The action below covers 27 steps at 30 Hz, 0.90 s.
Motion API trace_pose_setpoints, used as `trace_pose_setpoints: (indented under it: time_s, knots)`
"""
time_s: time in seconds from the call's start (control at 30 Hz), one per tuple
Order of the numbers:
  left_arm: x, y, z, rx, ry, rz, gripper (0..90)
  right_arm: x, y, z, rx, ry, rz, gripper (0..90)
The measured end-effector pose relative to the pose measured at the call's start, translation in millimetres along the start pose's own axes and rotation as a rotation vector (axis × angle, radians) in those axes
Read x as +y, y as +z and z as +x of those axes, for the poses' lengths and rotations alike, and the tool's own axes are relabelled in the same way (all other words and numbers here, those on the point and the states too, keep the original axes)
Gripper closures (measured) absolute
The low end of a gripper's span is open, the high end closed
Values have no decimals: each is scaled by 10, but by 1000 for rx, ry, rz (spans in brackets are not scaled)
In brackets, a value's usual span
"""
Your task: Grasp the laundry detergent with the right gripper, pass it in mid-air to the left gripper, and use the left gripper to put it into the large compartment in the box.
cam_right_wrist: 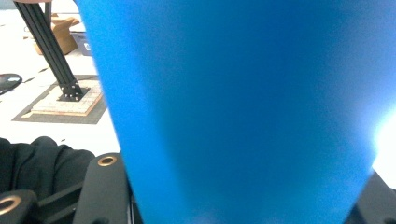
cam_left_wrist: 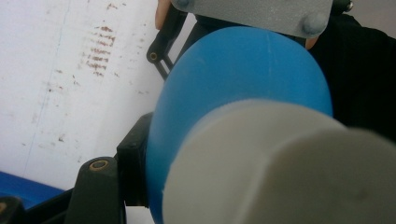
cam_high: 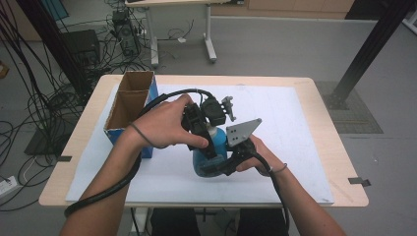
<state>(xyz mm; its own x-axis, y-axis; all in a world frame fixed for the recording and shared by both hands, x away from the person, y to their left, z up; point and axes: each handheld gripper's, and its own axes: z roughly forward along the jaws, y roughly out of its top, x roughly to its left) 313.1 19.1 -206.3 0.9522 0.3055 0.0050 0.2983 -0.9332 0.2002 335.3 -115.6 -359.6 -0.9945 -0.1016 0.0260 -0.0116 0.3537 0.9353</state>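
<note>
Open cardboard box (cam_high: 129,101) with blue outer sides at upper left of the high view, standing on the white sheet (cam_high: 290,128); inside dark, nothing visible in it. Blue bottle (cam_high: 210,153) with a pale cap at centre frame, above the sheet, held between both grippers; contents hidden.

Left gripper (cam_high: 199,129) closed on the cap end, jaws nearly as tight as they go, pale cap huge and blurred in the left gripper view with the blue body (cam_left_wrist: 243,79) behind it. Right gripper (cam_high: 231,160) clamped on the lower blue body, jaws fully drawn in against it, blue wall (cam_right_wrist: 243,107) across the right gripper view between the black jaws.

Bare sheet wide open to the right of the hands and along the near edge; box just beside the left forearm, close on that side. Table edge (cam_high: 339,162) well apart at right.

Bottle tilted, long axis running from lower left up toward the centre, cap end uppermost.
</note>
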Motion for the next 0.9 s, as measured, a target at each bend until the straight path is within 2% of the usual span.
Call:
trace_pose_setpoints:
  time_s: [0.9]
  knots:
    - [-2, -31, 6, -5, -22, 11, 360, 7, 14, -7, 12, -2, -17, 412]
